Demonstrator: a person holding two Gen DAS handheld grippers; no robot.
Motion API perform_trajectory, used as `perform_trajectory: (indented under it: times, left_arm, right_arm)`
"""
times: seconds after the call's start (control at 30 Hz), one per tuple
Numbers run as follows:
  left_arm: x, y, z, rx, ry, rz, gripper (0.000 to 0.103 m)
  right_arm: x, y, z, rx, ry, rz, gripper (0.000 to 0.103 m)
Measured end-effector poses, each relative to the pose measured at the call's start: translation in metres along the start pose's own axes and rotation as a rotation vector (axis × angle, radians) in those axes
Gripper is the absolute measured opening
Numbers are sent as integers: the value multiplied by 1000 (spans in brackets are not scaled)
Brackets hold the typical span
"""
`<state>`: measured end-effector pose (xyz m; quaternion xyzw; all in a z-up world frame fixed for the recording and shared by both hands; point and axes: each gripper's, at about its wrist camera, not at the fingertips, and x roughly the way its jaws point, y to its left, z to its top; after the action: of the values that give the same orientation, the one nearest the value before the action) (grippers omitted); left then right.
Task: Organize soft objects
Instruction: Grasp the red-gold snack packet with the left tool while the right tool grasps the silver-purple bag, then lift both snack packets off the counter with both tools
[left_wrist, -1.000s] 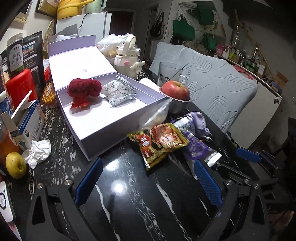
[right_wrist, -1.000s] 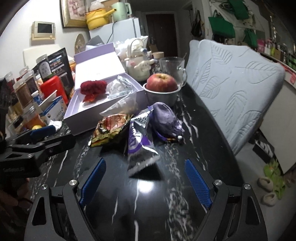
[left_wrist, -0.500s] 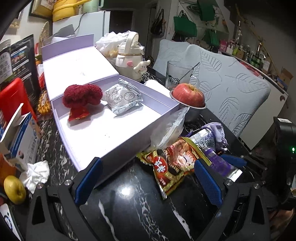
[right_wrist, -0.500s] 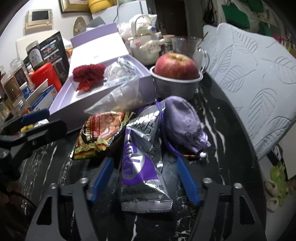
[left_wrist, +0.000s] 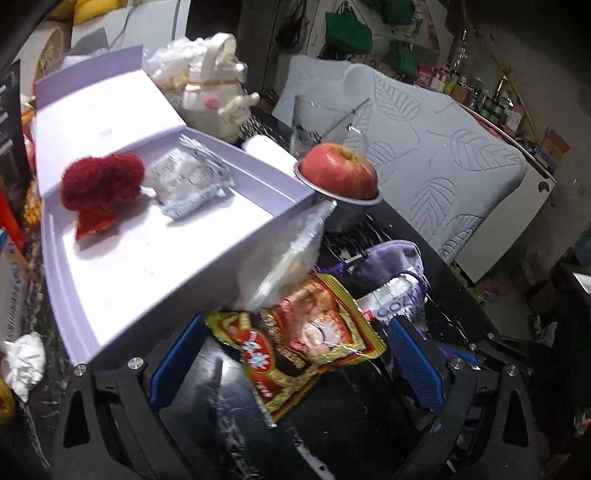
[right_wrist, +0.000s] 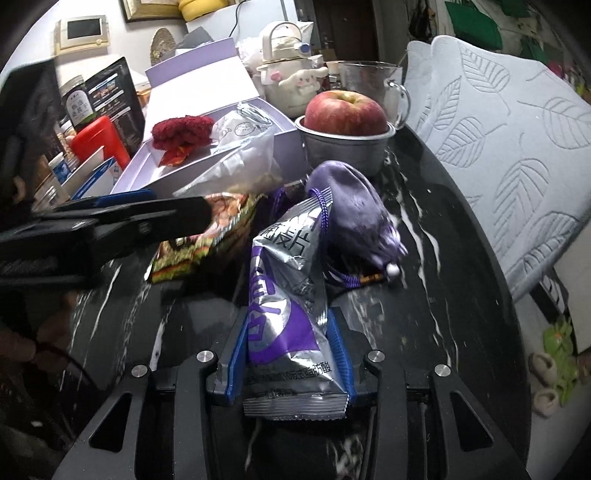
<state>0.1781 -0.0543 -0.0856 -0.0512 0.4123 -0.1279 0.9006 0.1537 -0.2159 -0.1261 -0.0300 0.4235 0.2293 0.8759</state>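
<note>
My right gripper (right_wrist: 288, 354) is closing, and its blue pads press both sides of a silver-and-purple snack packet (right_wrist: 288, 295) lying on the black marble table. A purple drawstring pouch (right_wrist: 351, 206) lies just beyond it. My left gripper (left_wrist: 295, 362) is open, its blue pads standing either side of a red-and-yellow snack packet (left_wrist: 295, 343) without touching it. A clear plastic bag (left_wrist: 280, 266) leans on the open lavender box (left_wrist: 147, 266). Inside the box lie a red plush (left_wrist: 99, 184) and a white sachet (left_wrist: 188, 181).
A red apple (right_wrist: 345, 112) sits in a metal bowl (right_wrist: 343, 147) behind the pouch, with a glass mug and a cream kettle further back. Jars, cartons and crumpled tissue (left_wrist: 22, 362) crowd the left. A grey quilted cushion (right_wrist: 498, 129) borders the table's right edge.
Both grippers moved forward and down toward the packets. The right gripper went from wide open to shut on the silver-purple packet. The left gripper now straddles the red-yellow packet.
</note>
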Motion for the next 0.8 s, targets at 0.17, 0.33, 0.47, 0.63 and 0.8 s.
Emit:
perform_trajectory:
  times: [0.17,0.33,0.47,0.63,0.8]
  left_arm:
    - [13,-6,-3,-23,44,-7,101]
    - [25,-6,-2,-37,62,24,101]
    - [34,-5,0,-37,75,67,101]
    - [44,-5,-3,-4,110,123,76]
    - [38,-5,-10,-2,101,89,70]
  right_arm:
    - [-13,-6,-15,20,5,10,40]
    - [-20,-13,-22,42,3,0,40]
    - [-19,-14,-20,49,2,-6,40]
    - [-16,-12,-17,48,2,-6,40]
    - [-17,-10,-19,51,0,-6,40]
